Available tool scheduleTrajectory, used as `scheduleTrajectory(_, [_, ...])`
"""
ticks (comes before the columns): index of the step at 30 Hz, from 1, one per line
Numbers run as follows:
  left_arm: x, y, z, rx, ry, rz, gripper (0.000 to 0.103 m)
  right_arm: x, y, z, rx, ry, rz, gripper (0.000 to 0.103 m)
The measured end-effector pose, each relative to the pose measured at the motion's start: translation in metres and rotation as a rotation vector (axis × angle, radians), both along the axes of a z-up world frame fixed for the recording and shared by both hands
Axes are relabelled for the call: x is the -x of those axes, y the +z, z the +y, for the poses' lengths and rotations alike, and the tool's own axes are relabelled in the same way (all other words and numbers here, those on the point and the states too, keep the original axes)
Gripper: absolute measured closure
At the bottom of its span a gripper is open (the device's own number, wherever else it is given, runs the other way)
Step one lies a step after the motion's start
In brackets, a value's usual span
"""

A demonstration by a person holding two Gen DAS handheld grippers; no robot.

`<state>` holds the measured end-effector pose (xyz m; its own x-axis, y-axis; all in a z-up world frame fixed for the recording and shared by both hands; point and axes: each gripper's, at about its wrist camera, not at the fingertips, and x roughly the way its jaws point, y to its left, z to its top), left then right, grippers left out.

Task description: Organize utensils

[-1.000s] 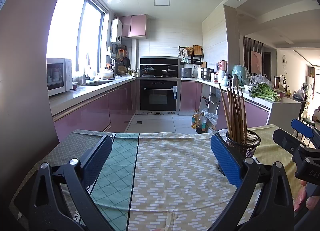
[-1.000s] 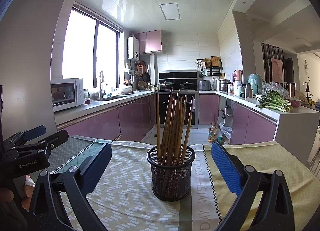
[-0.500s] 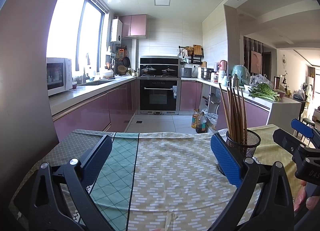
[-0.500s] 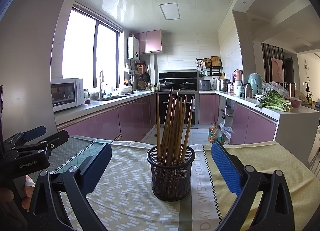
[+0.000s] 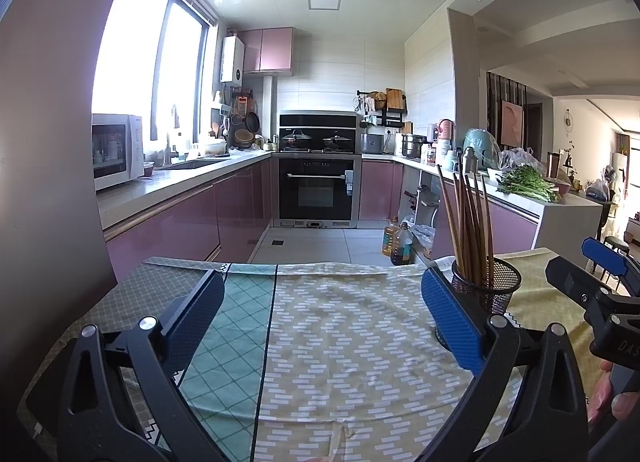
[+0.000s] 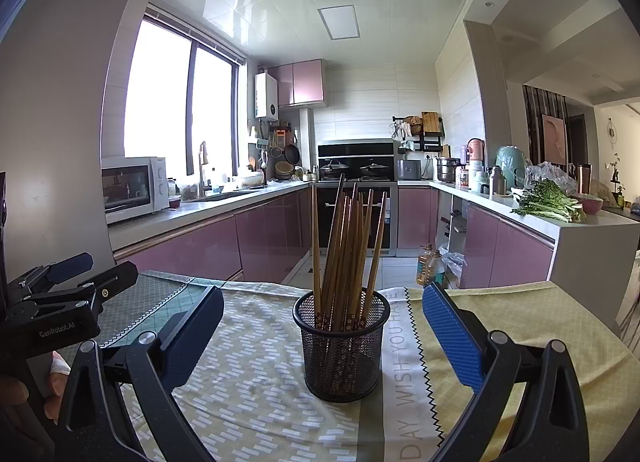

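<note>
I hold both the right gripper (image 6: 322,336) and left gripper (image 5: 320,316) spread, empty. Chopsticks (image 6: 347,258), frame centre, look light, stiff, slippery; I would pinch their upper shafts above the mesh cup (image 6: 341,358).

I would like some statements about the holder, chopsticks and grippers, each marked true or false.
1. The chopsticks stand in a mesh holder. True.
2. The holder lies on its side. False: it stands upright on the cloth.
3. The right gripper is open. True.
4. The left gripper grips a chopstick. False: it is open and holds nothing.
5. The holder is white plastic. False: it is black mesh.
</note>
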<state>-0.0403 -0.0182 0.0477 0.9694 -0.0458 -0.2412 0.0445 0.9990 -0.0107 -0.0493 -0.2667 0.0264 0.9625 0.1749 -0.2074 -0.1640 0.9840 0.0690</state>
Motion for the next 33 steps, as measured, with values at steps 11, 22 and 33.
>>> scheduleTrajectory(11, [-0.0001, 0.0003, -0.0004, 0.001, 0.000, 0.001, 0.006, -0.0001, -0.0005, -0.0005, -0.001, 0.000, 0.001, 0.007])
scheduleTrajectory(22, [-0.0002, 0.0005, -0.0007, 0.002, 0.000, 0.002, 0.006, -0.0005, -0.0026, -0.0006, -0.002, -0.001, 0.004, 0.007])
scheduleTrajectory(33, [0.0001, -0.0015, -0.0021, -0.001, 0.000, 0.000, 0.006, -0.0007, -0.0042, -0.0005, -0.003, 0.001, 0.005, 0.007])
